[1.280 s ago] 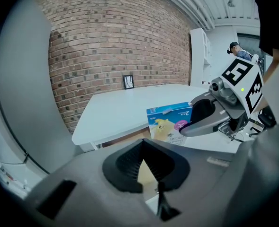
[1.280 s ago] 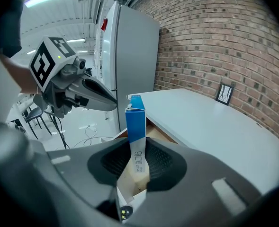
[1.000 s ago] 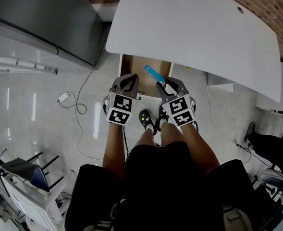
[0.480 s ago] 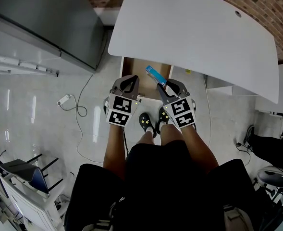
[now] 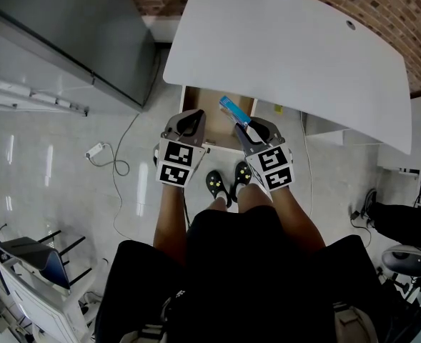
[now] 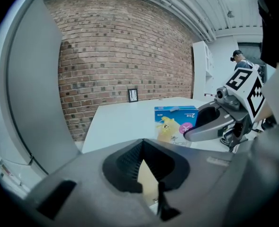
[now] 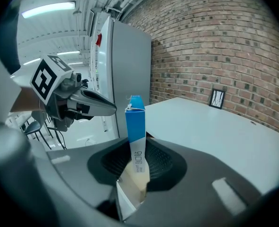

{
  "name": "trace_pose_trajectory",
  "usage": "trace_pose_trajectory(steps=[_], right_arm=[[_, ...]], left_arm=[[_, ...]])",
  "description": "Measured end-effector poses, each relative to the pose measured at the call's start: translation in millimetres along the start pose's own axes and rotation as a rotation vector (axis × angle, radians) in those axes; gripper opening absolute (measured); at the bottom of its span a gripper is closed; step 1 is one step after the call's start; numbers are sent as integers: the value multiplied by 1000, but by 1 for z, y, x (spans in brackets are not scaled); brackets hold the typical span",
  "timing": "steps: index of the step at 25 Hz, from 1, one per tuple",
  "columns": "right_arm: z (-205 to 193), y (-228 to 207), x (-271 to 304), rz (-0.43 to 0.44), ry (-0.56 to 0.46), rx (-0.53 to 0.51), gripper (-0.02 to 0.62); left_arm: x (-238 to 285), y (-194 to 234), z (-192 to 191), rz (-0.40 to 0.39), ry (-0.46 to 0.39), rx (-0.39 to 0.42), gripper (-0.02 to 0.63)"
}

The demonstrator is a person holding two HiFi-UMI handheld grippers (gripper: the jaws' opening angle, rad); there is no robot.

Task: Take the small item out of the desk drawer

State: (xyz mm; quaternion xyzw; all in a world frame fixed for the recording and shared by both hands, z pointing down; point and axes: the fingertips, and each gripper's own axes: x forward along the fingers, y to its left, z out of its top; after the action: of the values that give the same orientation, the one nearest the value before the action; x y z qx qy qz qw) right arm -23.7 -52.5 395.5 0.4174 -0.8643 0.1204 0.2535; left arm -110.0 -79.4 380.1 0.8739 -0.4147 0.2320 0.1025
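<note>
The small item is a blue and white box. My right gripper is shut on its lower end and holds it above the open drawer, whose wooden inside shows under the white desk top. In the right gripper view the box stands upright between the jaws of my right gripper. My left gripper hovers over the drawer's front left part, shut and empty. From the left gripper view, the box hangs to the right in the other gripper.
A grey cabinet stands to the left of the desk. A cable with a plug lies on the pale floor. The person's shoes are just in front of the drawer. A brick wall runs behind the desk.
Both grippers have risen a little, side by side. The box has come up with the right gripper and sits higher over the drawer.
</note>
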Motion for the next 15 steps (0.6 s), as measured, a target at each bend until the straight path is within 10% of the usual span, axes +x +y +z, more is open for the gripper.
trace_pose_trajectory(steps=[15], right_arm=[[31,4,-21,-3,-75,0,105]], left_arm=[[-25,9,31,20,-96,-28,-2]])
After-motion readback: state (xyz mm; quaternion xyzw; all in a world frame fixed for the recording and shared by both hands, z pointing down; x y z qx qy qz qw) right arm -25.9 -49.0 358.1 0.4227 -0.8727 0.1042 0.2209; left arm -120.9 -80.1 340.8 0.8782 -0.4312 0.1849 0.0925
